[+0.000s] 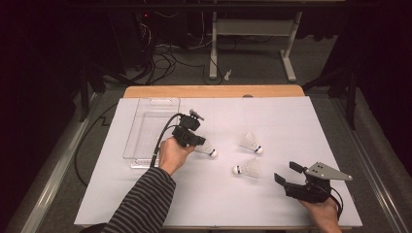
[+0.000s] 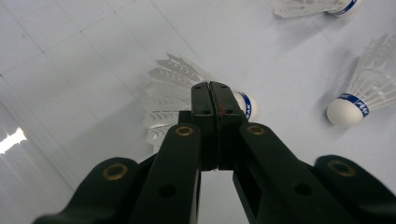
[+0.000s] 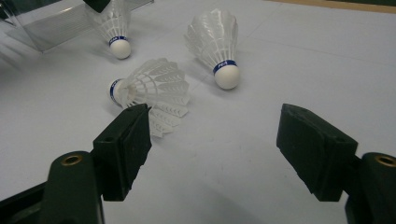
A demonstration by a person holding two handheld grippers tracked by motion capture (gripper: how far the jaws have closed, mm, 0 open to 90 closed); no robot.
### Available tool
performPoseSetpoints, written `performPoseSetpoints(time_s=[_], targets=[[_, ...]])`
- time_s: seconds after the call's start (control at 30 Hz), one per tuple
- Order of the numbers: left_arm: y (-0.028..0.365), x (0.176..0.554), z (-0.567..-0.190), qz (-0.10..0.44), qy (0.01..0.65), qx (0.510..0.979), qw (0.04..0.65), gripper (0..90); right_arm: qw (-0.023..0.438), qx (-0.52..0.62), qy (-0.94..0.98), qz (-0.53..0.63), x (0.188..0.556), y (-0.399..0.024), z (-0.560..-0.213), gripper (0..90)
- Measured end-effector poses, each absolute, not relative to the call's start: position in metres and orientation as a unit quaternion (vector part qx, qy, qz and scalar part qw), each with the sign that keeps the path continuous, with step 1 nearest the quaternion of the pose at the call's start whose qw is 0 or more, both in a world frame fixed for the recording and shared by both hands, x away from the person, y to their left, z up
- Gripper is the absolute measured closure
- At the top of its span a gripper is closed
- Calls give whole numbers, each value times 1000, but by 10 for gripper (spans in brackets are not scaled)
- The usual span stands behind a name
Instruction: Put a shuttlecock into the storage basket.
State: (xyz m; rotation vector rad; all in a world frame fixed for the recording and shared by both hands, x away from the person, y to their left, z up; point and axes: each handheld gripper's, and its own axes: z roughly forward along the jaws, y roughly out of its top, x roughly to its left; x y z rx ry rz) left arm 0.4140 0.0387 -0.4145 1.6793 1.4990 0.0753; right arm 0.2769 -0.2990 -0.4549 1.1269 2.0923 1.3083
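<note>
My left gripper point(image 1: 198, 141) point(image 2: 211, 86) has its jaws together, pinching the feather skirt of a white shuttlecock point(image 1: 208, 149) point(image 2: 163, 88) point(image 3: 114, 25) whose cork rests on the white table sheet. Two more shuttlecocks lie loose to the right: one farther back point(image 1: 251, 142) point(image 2: 317, 5) point(image 3: 215, 42), and one nearer point(image 1: 247, 168) point(image 2: 362, 93) point(image 3: 156, 88) with its cork pointing left. At the table's front right, my right gripper point(image 1: 287, 172) point(image 3: 215, 149) stands open and empty, aimed at the nearer loose shuttlecock and well short of it.
A clear plastic tray point(image 1: 130, 145) point(image 3: 51, 23) sits at the back left, just left of my left hand. The white sheet point(image 1: 301, 126) covers the table as far as the wooden far edge point(image 1: 214, 91). Cables and a table frame stand on the floor beyond.
</note>
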Motion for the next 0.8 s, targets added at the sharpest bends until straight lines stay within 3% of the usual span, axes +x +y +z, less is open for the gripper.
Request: performPoseSetpoints(time_s=[0.8], targets=[[34, 398, -401, 12, 575, 684, 448, 897, 215, 406, 752, 472, 277, -299, -455, 271]])
